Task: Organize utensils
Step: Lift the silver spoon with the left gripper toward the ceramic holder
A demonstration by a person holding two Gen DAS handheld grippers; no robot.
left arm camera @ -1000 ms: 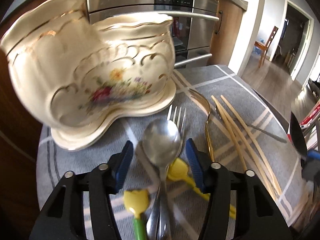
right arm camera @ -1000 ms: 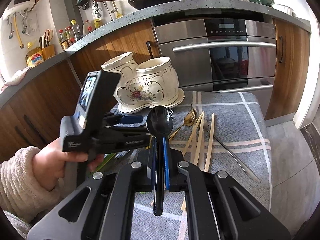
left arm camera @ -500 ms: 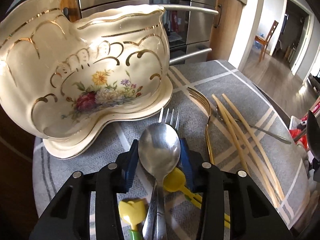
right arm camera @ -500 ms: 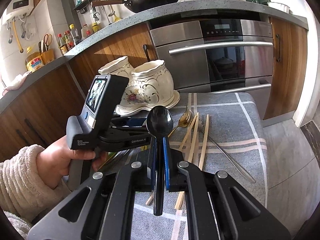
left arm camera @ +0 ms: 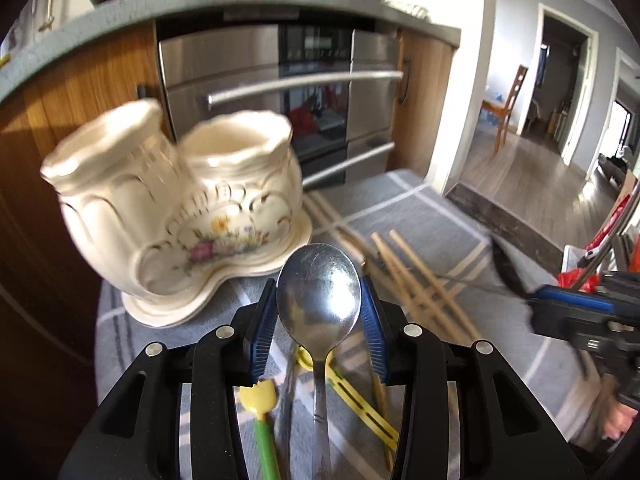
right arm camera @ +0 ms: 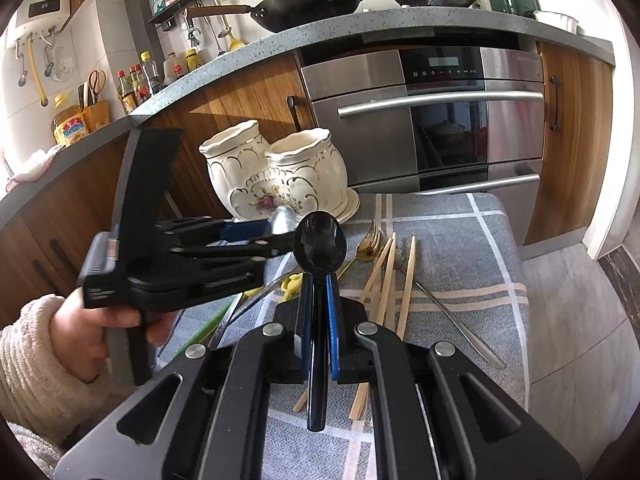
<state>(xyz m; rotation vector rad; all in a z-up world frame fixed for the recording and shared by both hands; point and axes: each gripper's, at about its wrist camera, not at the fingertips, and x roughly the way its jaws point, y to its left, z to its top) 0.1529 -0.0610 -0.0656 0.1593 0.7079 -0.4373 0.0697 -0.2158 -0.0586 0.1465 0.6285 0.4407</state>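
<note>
Steel spoon (left arm camera: 319, 300) sits gripped by its bowl between the blue pads of the left gripper (left arm camera: 319, 320), lifted clear of the grey cloth (left arm camera: 432, 216) so it can travel to the cream holder (left arm camera: 180, 208), whose two open cups stand just ahead. The right gripper (right arm camera: 319, 312) is clamped tight on a black spoon (right arm camera: 319, 242), bowl up, seemingly waiting its turn. Chopsticks (right arm camera: 408, 280), a gold fork (right arm camera: 370, 240) and plastic pieces lie loose on the cloth, yet to be sorted.
</note>
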